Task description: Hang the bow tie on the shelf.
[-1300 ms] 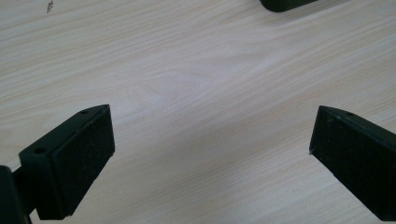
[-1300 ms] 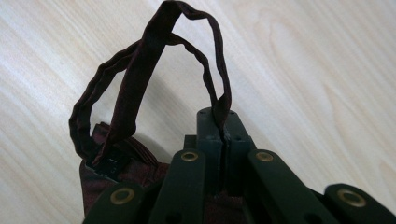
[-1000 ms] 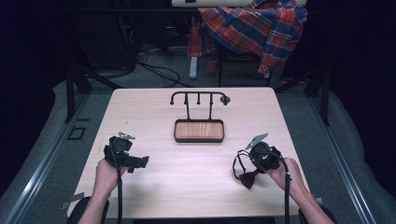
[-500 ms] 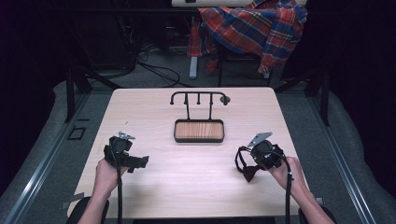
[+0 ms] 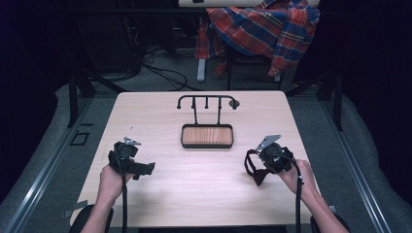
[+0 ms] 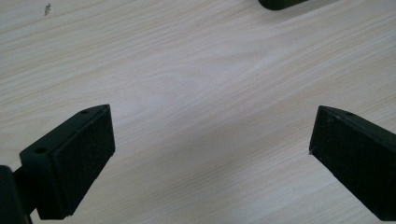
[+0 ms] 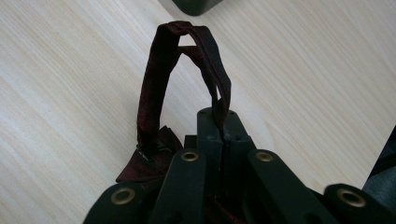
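A dark red bow tie [image 5: 253, 171] on a thin strap [image 7: 156, 79] hangs from my right gripper [image 5: 265, 167], just above the table at the right. The jaws are shut on the strap, which loops up ahead of the fingertips [image 7: 219, 122], and the bow [image 7: 149, 164] sits against the gripper's left side. My left gripper [image 5: 145, 168] rests low over the table at the left. It is open, its two pads [image 6: 84, 154] wide apart over bare wood.
A black hook rack [image 5: 206, 99] rises from a black-rimmed wooden tray [image 5: 182, 137] at the middle of the light wood table [image 5: 194, 189]. A plaid cloth [image 5: 267, 29] hangs over a chair behind the table. The tray's corner [image 6: 280, 3] shows at the top of the left gripper view.
My right gripper has shifted slightly to the right with the bow tie, and the tie has swung a little. The left gripper has stayed where it was.
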Motion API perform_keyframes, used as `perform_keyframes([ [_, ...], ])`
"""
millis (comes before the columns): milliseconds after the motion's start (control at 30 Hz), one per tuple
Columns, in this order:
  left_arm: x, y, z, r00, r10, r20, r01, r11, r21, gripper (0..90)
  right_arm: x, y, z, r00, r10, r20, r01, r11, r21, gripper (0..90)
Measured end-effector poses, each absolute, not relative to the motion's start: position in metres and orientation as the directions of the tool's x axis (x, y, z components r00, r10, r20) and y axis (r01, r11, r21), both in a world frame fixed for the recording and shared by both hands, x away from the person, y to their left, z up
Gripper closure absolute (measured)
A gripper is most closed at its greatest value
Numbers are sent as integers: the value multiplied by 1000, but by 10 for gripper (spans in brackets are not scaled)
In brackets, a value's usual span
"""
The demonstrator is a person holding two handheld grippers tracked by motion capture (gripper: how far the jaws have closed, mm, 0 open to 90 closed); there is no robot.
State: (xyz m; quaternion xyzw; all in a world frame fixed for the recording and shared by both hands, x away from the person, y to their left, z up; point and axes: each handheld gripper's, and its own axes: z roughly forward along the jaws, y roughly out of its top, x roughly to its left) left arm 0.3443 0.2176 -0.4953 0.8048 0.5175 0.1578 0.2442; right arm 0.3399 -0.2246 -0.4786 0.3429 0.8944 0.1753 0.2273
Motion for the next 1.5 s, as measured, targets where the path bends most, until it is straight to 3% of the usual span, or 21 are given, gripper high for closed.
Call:
perform_keyframes([
  [1500, 344, 218, -496, 420, 907, 15, 757, -359, 546, 7, 371, -196, -450, -659, 693, -294, 494, 693, 525, 888],
])
